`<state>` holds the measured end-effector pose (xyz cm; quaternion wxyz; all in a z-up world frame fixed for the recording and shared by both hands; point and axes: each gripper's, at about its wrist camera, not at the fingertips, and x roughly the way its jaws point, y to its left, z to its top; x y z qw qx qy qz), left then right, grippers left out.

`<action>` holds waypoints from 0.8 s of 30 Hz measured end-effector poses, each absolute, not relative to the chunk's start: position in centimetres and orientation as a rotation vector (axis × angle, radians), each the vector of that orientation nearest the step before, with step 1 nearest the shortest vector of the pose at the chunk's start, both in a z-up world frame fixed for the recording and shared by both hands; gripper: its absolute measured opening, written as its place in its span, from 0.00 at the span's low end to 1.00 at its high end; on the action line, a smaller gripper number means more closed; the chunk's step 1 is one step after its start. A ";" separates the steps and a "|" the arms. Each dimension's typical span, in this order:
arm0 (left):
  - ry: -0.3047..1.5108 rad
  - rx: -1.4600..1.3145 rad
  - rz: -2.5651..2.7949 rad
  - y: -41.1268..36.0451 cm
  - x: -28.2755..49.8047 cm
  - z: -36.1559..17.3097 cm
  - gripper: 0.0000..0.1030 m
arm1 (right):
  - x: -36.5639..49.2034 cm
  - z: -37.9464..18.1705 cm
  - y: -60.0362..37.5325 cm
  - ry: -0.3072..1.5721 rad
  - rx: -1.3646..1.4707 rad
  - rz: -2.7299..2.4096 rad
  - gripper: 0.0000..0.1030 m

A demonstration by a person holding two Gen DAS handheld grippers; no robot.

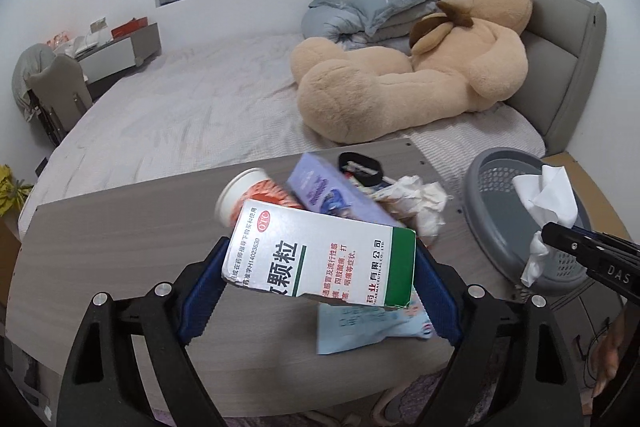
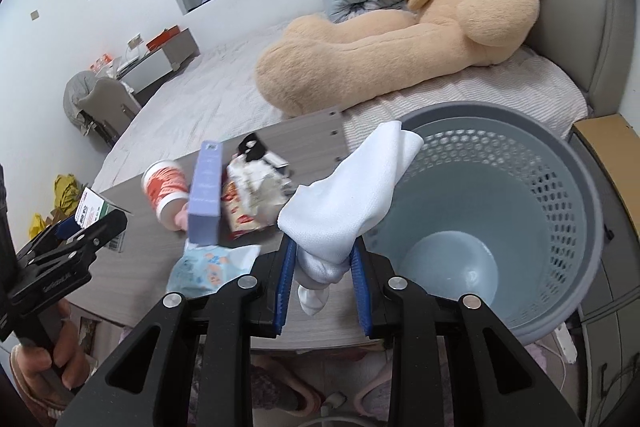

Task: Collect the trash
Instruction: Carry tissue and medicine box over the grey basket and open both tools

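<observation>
Grey plastic basket with a perforated wall stands at the right end of the wooden table, beside the bed; its bowl-shaped inside shows nothing lying in it. A white tissue is pinched between the blue pads of the right gripper, whose jaws stand narrow and clamped on the lower bunched end, while the loose upper end fans out over the near left part of the basket rim. That gripper points forward and downward, just at the basket's edge.

On the left, the left gripper has its jaws wide and pressed against the two ends of a white and green medicine box, which is tilted and lifted clear of the tabletop. A hand grips that tool's handle low at the left of the right wrist view.

Remaining on the table are a red and white paper cup lying on its side, a pale purple box touching it, a crumpled wrapper just beside the purple box, a light blue packet near the front edge, and a small black item further back. A large teddy bear sits on the bed behind.
</observation>
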<state>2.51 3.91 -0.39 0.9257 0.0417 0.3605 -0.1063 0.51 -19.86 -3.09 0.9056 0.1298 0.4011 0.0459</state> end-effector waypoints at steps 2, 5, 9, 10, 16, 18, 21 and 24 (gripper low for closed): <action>0.736 0.087 -0.254 1.6 2.5 -0.2 0.81 | 0.4 -2.9 -21.8 0.822 0.281 0.069 0.25; 0.731 0.093 -0.314 -2.3 2.7 0.1 0.81 | 0.1 -3.0 -24.7 0.816 0.307 0.030 0.25; 0.735 0.122 -0.369 -7.3 3.1 -0.4 0.82 | -0.2 -3.5 -28.4 0.822 0.331 -0.023 0.26; 0.743 0.126 -0.385 -8.6 3.3 -0.7 0.82 | -0.2 -3.7 -29.4 0.829 0.336 -0.036 0.26; 0.782 0.177 -0.434 -14.3 4.1 -2.5 0.82 | -0.4 -5.3 -33.1 0.876 0.353 -0.066 0.26; 0.793 0.188 -0.437 -15.5 4.5 -2.9 0.82 | -0.3 -5.8 -33.7 0.886 0.357 -0.063 0.26; 0.811 0.202 -0.430 -16.5 5.1 -3.5 0.83 | -0.1 -6.2 -34.4 0.892 0.364 -0.059 0.26; 0.829 0.200 -0.421 -16.9 5.7 -3.9 0.83 | 0.2 -6.3 -35.0 0.890 0.366 -0.049 0.26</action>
